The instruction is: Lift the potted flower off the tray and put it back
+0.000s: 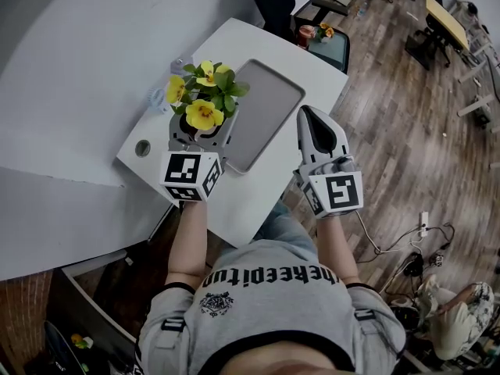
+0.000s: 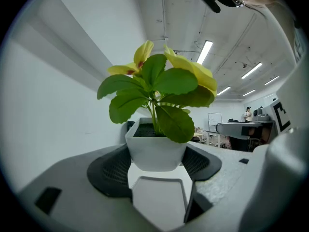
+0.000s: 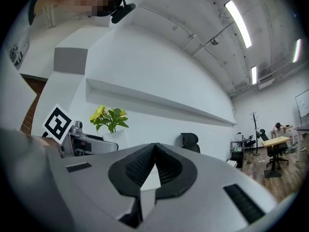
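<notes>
The potted flower (image 1: 205, 100), with yellow blooms and green leaves in a white pot (image 2: 155, 151), sits between the jaws of my left gripper (image 1: 200, 137), which is shut on the pot from both sides. It is just left of the grey tray (image 1: 264, 114), which holds nothing; whether the pot rests on the table I cannot tell. My right gripper (image 1: 309, 116) is shut with nothing in it, over the table's right part beside the tray. In the right gripper view its jaws (image 3: 154, 147) meet at the tip, and the flower (image 3: 110, 118) shows at the left.
The white table (image 1: 258, 194) ends close to my body and at the right, with wooden floor (image 1: 406, 131) beyond. A round hole (image 1: 142, 148) is in the table's left corner. A small clear object (image 1: 158, 96) stands behind the flower. Another potted plant (image 1: 314, 32) sits farther back.
</notes>
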`<state>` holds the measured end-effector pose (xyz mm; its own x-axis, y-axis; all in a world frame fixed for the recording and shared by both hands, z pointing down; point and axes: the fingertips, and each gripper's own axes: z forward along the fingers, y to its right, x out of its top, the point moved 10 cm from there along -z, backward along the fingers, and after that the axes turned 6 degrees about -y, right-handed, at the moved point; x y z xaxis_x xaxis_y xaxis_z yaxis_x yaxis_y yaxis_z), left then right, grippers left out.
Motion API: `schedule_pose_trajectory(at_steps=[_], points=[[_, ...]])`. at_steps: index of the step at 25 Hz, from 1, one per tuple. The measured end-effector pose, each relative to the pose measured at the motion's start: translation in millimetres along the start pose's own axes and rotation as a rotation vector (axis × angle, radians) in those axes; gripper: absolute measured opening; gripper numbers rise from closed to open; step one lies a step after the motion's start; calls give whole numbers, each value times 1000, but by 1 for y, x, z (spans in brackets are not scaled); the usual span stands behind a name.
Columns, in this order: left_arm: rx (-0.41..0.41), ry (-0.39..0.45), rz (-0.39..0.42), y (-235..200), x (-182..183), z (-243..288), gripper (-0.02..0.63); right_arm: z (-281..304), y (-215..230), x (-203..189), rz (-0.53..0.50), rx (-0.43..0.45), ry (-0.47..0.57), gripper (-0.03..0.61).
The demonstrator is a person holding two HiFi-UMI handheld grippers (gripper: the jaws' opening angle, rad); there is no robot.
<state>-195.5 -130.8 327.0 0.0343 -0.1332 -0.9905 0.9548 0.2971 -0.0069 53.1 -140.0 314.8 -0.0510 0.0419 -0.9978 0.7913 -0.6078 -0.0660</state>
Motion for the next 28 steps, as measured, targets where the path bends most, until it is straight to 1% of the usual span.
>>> schedule_pose_trajectory(at_steps=[10, 14, 21, 28], points=[[-32, -56, 13, 4, -7, 40, 328, 7, 18, -7, 18, -25, -24, 3], [-43, -88, 12, 4, -17, 56, 328, 11, 24, -13, 29, -36, -37, 2], [-56, -137, -27, 0, -40, 79, 328, 15, 32, -26, 42, -53, -68, 3], [-66, -191, -21, -4, -61, 99, 328, 21, 37, -39, 53, -67, -103, 3]])
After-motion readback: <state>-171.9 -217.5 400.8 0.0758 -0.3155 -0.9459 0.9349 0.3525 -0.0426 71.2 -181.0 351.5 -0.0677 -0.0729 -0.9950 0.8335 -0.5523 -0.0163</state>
